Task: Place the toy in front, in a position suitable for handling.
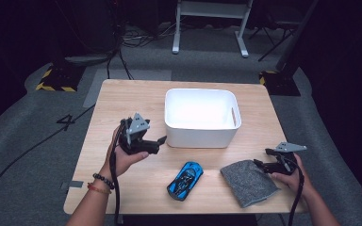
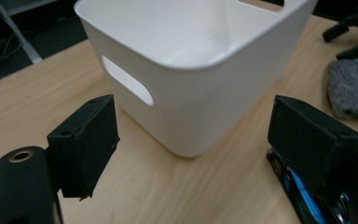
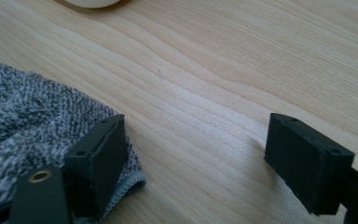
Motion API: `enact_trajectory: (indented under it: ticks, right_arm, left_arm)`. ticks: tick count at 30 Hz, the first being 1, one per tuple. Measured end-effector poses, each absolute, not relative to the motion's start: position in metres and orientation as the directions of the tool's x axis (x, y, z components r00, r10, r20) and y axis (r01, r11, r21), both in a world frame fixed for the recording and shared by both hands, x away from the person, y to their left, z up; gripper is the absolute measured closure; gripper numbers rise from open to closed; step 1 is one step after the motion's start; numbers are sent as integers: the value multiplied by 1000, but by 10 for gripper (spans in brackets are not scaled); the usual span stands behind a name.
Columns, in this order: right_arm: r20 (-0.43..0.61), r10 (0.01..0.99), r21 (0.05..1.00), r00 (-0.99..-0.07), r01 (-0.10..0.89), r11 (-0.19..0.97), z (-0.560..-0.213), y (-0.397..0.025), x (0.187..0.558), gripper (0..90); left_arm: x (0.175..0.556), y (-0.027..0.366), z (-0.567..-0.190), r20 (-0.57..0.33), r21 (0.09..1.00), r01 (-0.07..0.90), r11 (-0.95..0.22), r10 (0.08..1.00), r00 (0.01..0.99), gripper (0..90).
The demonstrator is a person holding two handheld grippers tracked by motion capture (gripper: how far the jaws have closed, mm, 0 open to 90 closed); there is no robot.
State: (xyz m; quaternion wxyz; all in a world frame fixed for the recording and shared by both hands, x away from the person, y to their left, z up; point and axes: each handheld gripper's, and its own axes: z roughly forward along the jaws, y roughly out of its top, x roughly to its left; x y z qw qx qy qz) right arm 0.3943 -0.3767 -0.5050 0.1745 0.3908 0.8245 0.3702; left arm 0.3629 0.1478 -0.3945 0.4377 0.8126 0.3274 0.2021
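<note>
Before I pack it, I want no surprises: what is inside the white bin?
The white bin shows only its bare white floor and walls in the high view. Its near wall hides the strip of floor just behind it.

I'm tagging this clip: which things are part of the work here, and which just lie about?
In use:
grey cloth, at the right hand-held gripper
white bin, facing the left hand-held gripper
blue toy car

Lying about:
white frame on the floor
floor cables
</note>
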Motion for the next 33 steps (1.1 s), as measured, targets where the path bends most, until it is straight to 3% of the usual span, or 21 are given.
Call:
enact_trajectory:
  ticks: [5, 16, 23, 33]
  right_arm:
    - [1, 775, 747, -631, 516, 419, -505, -377, 394, 206]
    - [1, 775, 747, -631, 516, 419, -505, -377, 394, 206]
    - [1, 775, 747, -632, 516, 420, -505, -377, 394, 204]
    - [1, 774, 747, -633, 515, 421, -505, -377, 394, 204]
  left_arm:
    - [339, 140, -428, 72, 779, 379, -500, 672, 737, 165]
    - [293, 129, -474, 4, 687, 425, -590, 588, 809, 164]
    - [278, 117, -488, -70, 667, 445, -597, 545, 836, 156]
    - [273, 92, -492, -95, 673, 469, -572, 562, 821, 160]
